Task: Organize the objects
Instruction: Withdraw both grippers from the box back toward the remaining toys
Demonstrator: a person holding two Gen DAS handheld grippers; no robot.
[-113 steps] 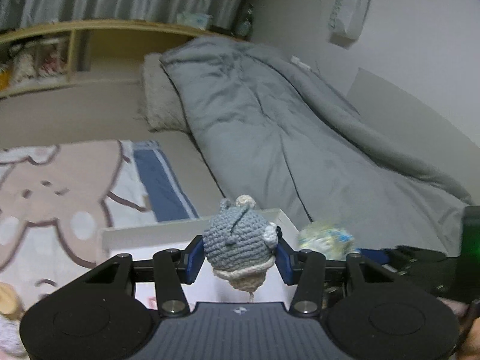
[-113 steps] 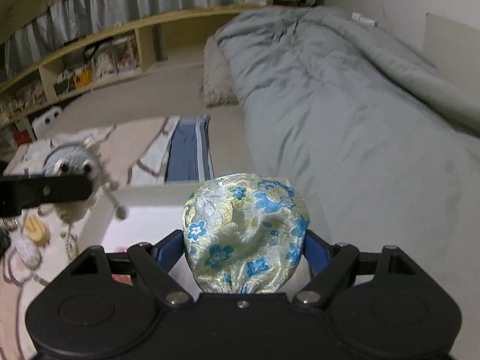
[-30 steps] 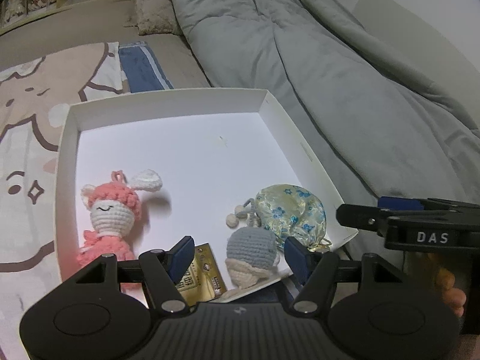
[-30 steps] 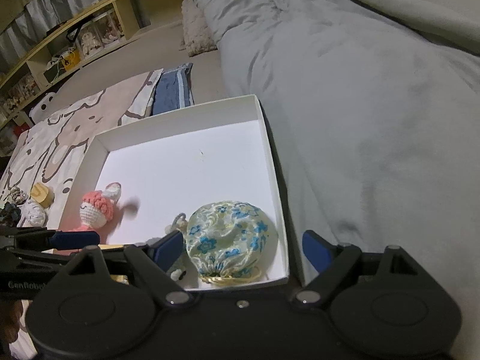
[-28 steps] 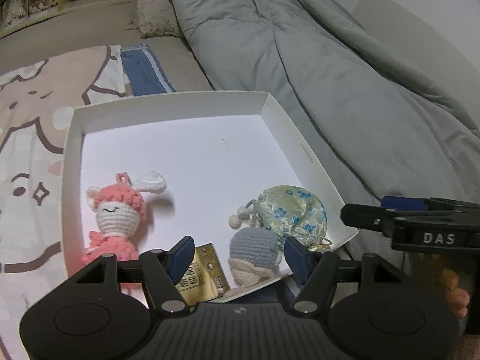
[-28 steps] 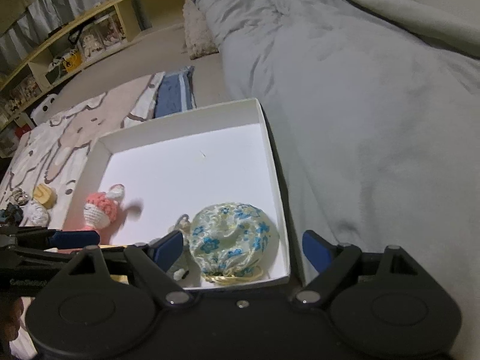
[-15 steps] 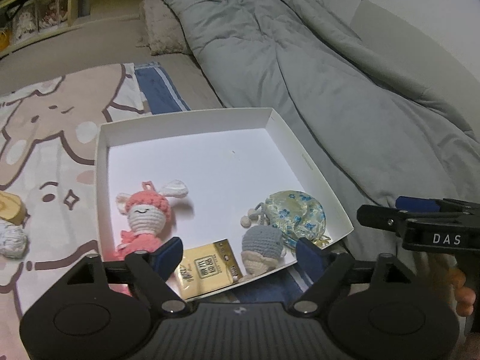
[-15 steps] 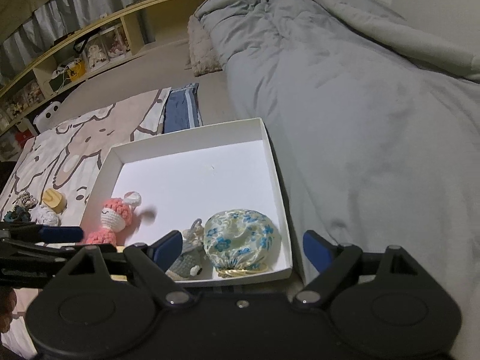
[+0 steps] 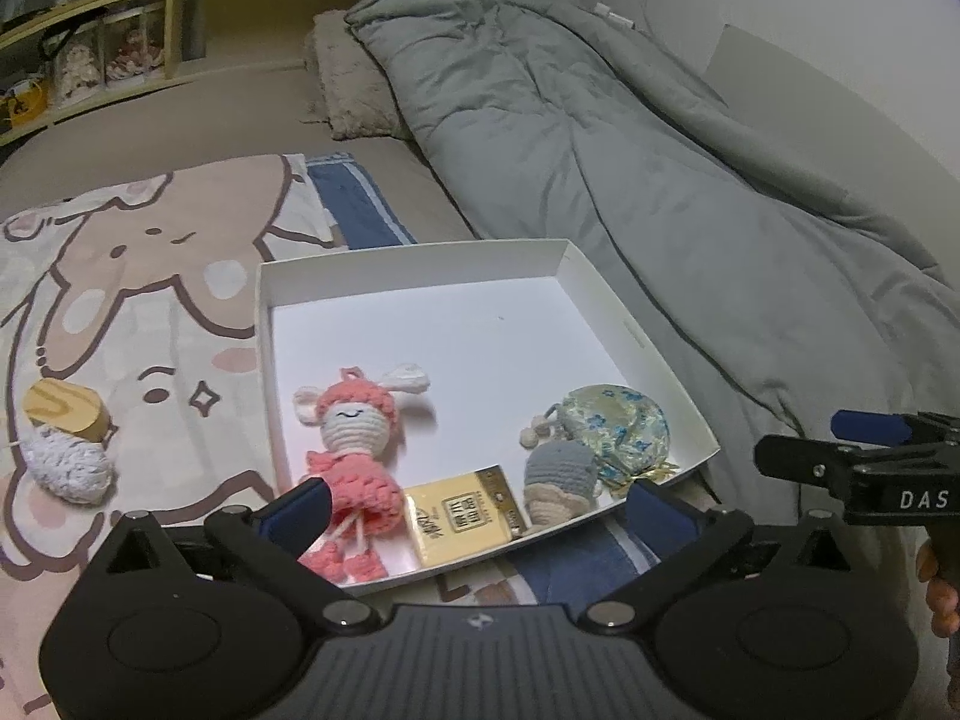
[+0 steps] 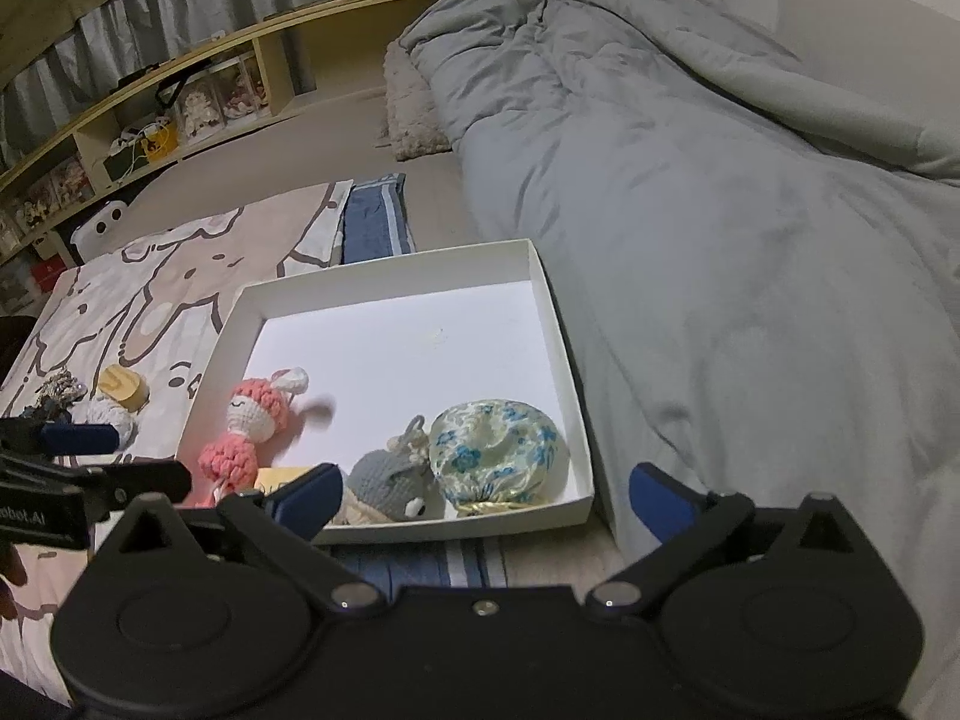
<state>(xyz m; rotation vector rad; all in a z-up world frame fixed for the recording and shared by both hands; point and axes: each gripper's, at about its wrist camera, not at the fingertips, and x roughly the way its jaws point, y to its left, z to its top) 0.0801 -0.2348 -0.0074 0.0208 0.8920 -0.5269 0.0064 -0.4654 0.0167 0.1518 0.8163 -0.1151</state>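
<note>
A white shallow box (image 9: 624, 324) (image 10: 558, 336) lies on the bed. In it lie a pink crochet doll (image 9: 354, 438) (image 10: 246, 426), a yellow card pack (image 9: 462, 516), a grey crochet toy (image 9: 561, 477) (image 10: 390, 486) and a floral drawstring pouch (image 9: 624, 426) (image 10: 498, 450). My left gripper (image 9: 480, 507) is open and empty, above the box's near edge. My right gripper (image 10: 483, 495) is open and empty, near the box's front right corner. It shows from the side in the left wrist view (image 9: 864, 456).
On the cartoon blanket (image 9: 138, 276) left of the box lie a wooden block (image 9: 63, 414) (image 10: 123, 387), a white crochet piece (image 9: 66, 468) and a dark tangled item (image 10: 57, 390). A grey duvet (image 9: 660, 150) covers the right side. Shelves (image 10: 180, 102) run along the back.
Both grippers have let go of the grey toy and the pouch, which now lie in the box. Both have opened wide and drawn back and up from the box.
</note>
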